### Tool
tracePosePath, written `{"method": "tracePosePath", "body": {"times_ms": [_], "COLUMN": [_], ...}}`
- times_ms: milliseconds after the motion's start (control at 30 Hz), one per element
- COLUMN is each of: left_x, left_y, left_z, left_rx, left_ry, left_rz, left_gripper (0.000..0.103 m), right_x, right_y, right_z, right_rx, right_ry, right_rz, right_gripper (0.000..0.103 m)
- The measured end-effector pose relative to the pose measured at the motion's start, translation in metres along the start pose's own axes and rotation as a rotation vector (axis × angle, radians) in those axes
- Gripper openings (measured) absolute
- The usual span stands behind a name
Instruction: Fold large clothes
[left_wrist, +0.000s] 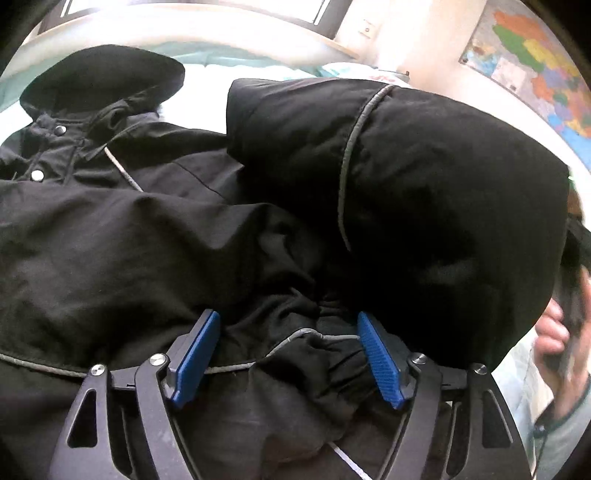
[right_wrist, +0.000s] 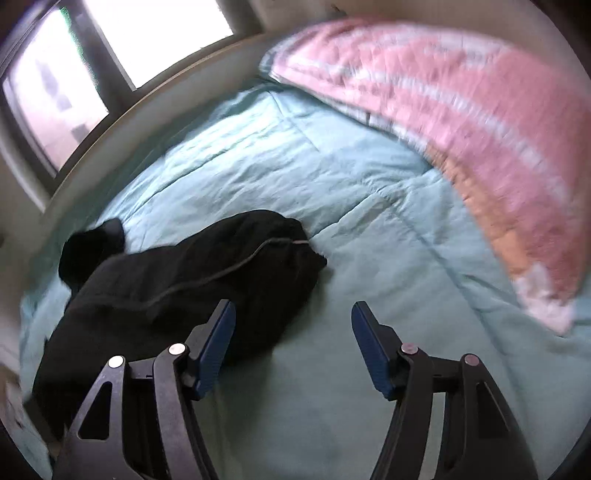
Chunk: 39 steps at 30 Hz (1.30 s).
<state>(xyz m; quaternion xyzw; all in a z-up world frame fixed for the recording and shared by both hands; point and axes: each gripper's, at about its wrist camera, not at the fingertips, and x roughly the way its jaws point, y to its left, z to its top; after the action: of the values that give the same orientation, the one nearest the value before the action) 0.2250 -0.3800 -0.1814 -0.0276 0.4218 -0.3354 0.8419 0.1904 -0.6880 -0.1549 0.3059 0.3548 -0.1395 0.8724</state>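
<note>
Two grippers, both mine, stand spread and hold nothing. My left gripper (left_wrist: 288, 354) hovers over a black jacket (left_wrist: 147, 240) on the bed (right_wrist: 332, 177), a bunched cuff (left_wrist: 325, 350) between its pads, untouched. One sleeve (left_wrist: 424, 192) lies folded across at two o'clock. My right gripper (right_wrist: 291, 347) is over bare bedding, jacket at nine o'clock. Folding looks barely begun.
</note>
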Motion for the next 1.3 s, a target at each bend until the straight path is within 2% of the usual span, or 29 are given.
{"method": "tracePosePath", "body": {"times_ms": [200,267,300,333,433,533,733,833,933,1000,1067,1167,1300], "left_x": [0.002,0.002,0.002,0.002,0.003,0.004,-0.010,-0.037,-0.052,-0.038,-0.012,0.033,0.040], "left_y": [-0.001,-0.002,-0.001,-0.002,0.003,0.004,0.000,-0.011,-0.031,-0.047,-0.053,-0.050,-0.052], "left_z": [-0.009,-0.009,-0.011,-0.012,-0.010,-0.009,0.008,0.021,0.035,0.041,0.038,0.020,0.015], "left_rx": [0.032,0.033,0.032,0.033,0.034,0.033,0.007,-0.020,0.004,0.047,0.070,0.100,0.133], "left_ry": [-0.040,-0.045,-0.046,-0.048,-0.048,-0.042,-0.002,-0.057,-0.098,-0.043,0.025,0.138,0.124], "left_rz": [-0.008,-0.012,-0.014,-0.016,-0.018,-0.017,-0.028,-0.119,-0.128,-0.101,-0.067,0.052,0.089], "left_gripper": [0.083,0.083,0.083,0.083,0.084,0.084,0.084,0.084,0.084,0.084,0.084,0.084,0.084], "right_x": [0.083,0.096,0.095,0.093,0.078,0.054,-0.044,-0.094,-0.120,-0.126,-0.119,-0.099,-0.077], "right_y": [-0.011,-0.004,0.002,0.011,0.024,0.026,-0.014,-0.048,-0.088,-0.117,-0.143,-0.162,-0.174], "right_z": [0.011,0.005,0.002,-0.002,-0.008,-0.007,0.003,0.004,0.007,0.007,0.005,-0.004,-0.014], "right_rx": [0.124,0.106,0.067,0.008,-0.068,-0.092,-0.099,-0.117,-0.103,-0.056,0.015,0.066,0.078], "right_ry": [0.091,0.065,0.036,0.009,-0.044,-0.091,-0.221,-0.271,-0.284,-0.262,-0.210,-0.164,-0.121], "right_rz": [0.007,0.011,-0.008,0.002,-0.033,-0.084,-0.194,-0.300,-0.414,-0.436,-0.385,-0.391,-0.350], "right_gripper": [0.071,0.072,0.056,0.029,0.020,0.018,0.017,0.017,0.017,0.016,0.015,0.015,0.026]}}
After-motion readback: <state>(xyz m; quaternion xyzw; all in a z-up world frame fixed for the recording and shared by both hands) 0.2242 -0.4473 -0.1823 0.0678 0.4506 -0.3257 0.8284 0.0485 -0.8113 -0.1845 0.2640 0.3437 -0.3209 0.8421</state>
